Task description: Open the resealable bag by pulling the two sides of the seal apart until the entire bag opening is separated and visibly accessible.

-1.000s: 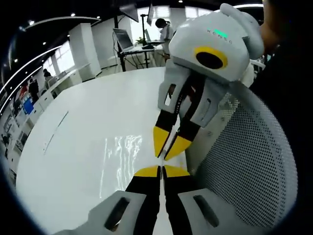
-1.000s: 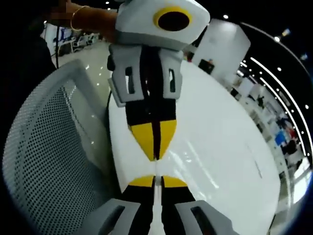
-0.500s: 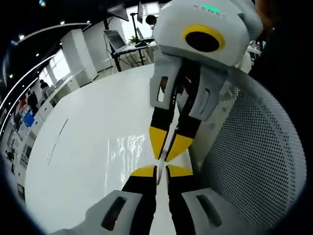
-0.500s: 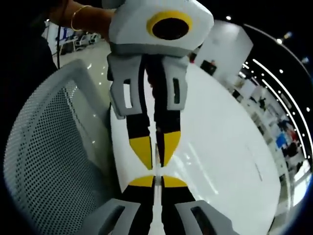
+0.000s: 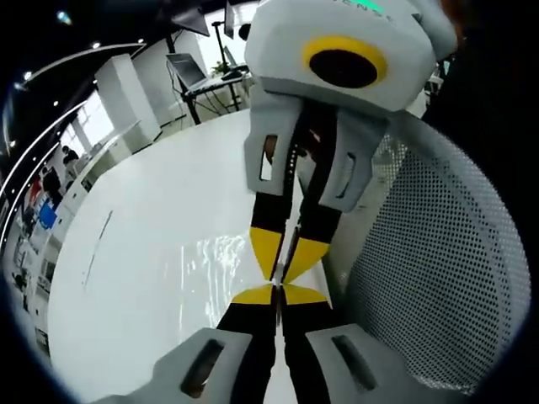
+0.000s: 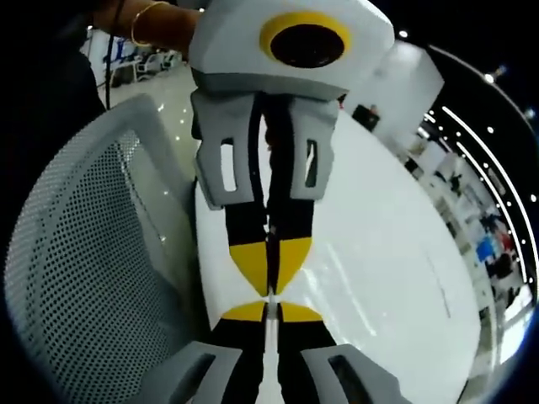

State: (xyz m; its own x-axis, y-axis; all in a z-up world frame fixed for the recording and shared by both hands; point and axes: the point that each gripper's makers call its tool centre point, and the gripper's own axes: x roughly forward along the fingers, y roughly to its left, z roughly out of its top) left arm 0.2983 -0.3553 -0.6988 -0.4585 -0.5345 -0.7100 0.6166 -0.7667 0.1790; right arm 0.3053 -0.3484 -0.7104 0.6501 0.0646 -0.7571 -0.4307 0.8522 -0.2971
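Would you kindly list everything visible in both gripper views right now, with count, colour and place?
Resealable bag: one, clear, glinting on the table below the meeting tips.
Table: one, white, round, under both grippers.
Mesh chair back: one, grey, perforated, beside the table.
Laptop: one, dark, on a far stand.
Left gripper: one, grey with yellow tips, jaws together, tip to tip with the other.
Right gripper: one, same colours, jaws together.
Person's wrist: one, wearing a bangle, behind the left gripper.

Left tongs [image 5: 278, 293] and right tongs [image 6: 269, 310] meet tip-to-tip, both closed.
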